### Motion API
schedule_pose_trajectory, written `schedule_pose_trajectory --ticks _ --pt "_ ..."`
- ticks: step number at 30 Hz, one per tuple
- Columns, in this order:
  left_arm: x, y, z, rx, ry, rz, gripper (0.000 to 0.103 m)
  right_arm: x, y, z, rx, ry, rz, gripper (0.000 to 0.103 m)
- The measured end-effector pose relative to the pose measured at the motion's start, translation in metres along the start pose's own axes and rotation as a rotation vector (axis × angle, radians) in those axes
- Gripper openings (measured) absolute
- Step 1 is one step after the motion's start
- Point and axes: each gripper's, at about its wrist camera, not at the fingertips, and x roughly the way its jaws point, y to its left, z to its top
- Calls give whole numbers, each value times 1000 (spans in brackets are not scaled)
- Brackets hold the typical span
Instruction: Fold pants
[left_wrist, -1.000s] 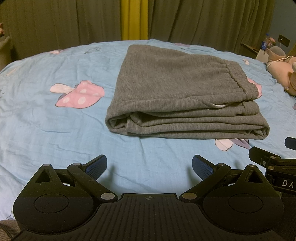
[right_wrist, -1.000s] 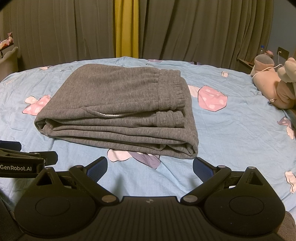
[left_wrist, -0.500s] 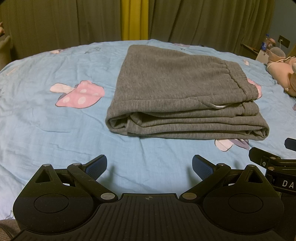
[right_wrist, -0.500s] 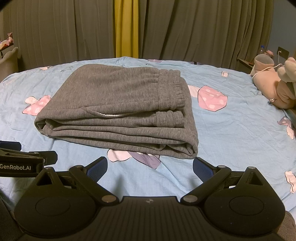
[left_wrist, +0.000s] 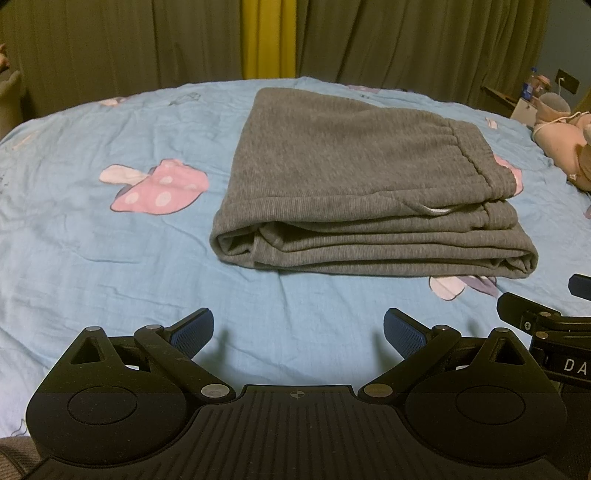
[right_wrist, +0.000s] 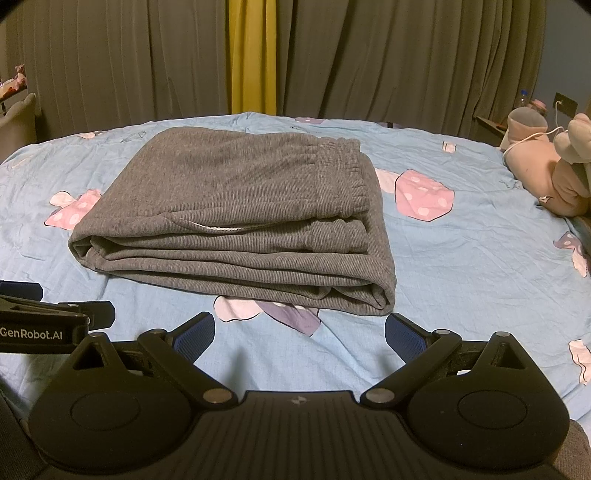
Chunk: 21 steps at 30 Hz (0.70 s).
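Grey folded pants (right_wrist: 236, 218) lengthwise left-right, waistband rightward; both grippers (left_wrist: 298, 330) (right_wrist: 300, 332) spread, empty.

Left gripper (left_wrist: 298, 330): black housing showing ribbed centre, round side discs, silver pivot screws, blue textured pads (left_wrist: 194, 330). Right gripper (right_wrist: 300, 331): matching; white "GenRobot.AI" lettering appearing at nine o'clock.

The pants (right_wrist: 236, 199) are grey ribbed knit cloth, matt and soft. The bed sheet (left_wrist: 92, 258) is thin, wrinkled cotton-like cloth. Each hand-held gripper (left_wrist: 298, 330) is matt black plastic with textured blue pads (left_wrist: 404, 334).
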Motion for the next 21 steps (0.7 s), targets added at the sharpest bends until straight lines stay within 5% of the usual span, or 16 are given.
schedule_pose_trajectory --ticks 21 --pt "-1 0 0 -1 0 -3 102 -1 1 0 -11 -5 -4 99"
